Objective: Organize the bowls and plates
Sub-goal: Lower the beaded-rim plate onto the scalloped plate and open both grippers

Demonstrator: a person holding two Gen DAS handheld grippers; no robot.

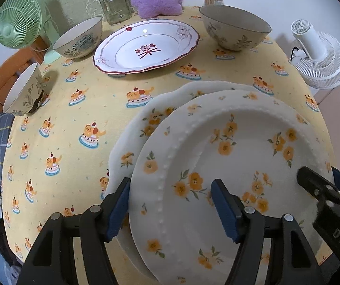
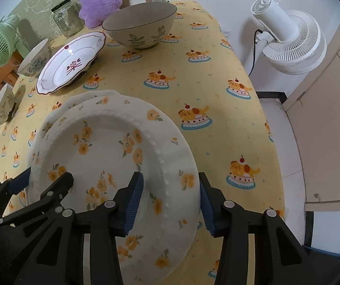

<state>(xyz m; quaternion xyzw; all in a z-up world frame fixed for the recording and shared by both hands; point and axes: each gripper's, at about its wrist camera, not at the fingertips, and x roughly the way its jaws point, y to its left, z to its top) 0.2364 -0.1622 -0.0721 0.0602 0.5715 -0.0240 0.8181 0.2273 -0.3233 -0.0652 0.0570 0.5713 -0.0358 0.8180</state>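
On the yellow tablecloth point(image 1: 79, 123), a floral plate point(image 1: 229, 166) rests atop another plate point(image 1: 131, 142); left gripper point(image 1: 173, 204) and right gripper point(image 2: 171, 201) each straddle opposite rims, jaws half-open, not visibly pinching.

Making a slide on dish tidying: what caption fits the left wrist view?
Left gripper straddling the rim of the top floral plate, stacked on another, right gripper opposite.

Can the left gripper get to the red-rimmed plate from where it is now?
Probably yes. The tablecloth between the left gripper and the red-rimmed plate is bare, but its jaws now straddle the yellow-flowered plate rim.
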